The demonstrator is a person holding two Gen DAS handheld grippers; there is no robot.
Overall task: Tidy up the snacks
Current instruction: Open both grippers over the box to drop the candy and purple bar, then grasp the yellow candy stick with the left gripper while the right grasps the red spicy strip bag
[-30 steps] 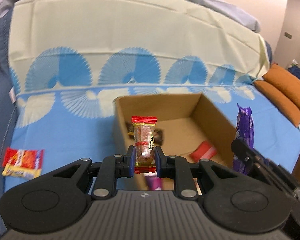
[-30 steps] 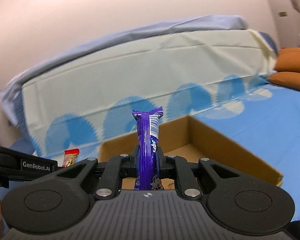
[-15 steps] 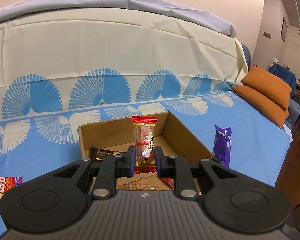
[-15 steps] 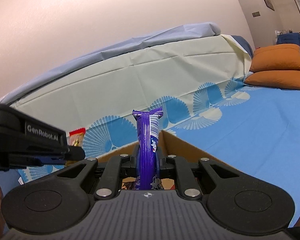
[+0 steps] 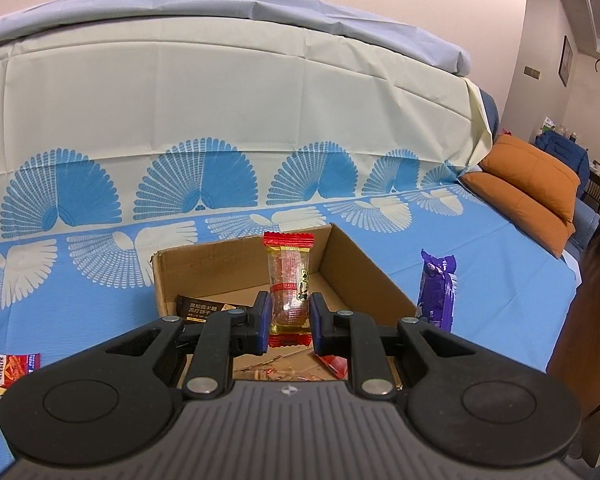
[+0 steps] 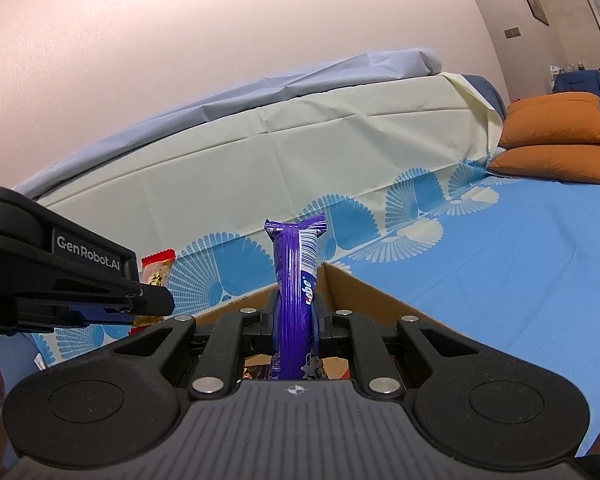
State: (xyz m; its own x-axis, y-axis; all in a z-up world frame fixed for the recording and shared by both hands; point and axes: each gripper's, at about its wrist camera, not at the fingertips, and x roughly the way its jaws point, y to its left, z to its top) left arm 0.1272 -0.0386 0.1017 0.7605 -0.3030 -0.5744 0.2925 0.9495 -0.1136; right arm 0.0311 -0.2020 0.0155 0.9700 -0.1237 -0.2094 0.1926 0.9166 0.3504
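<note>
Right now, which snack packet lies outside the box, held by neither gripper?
The red-and-yellow packet on the blue cover, left of the cardboard box; others are gripped or boxed.

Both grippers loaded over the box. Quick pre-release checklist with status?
1. Left gripper shut on the red-capped snack: ok.
2. Right gripper shut on the purple bar: ok.
3. Red-capped snack lined up over the open cardboard box: ok, as far as this view shows.
4. Purple bar over the box: cannot tell; in the left wrist view it sits at the right wall.
5. Free floor space in the box: ok.
6. Red packet left on the cloth: not ok.
</note>
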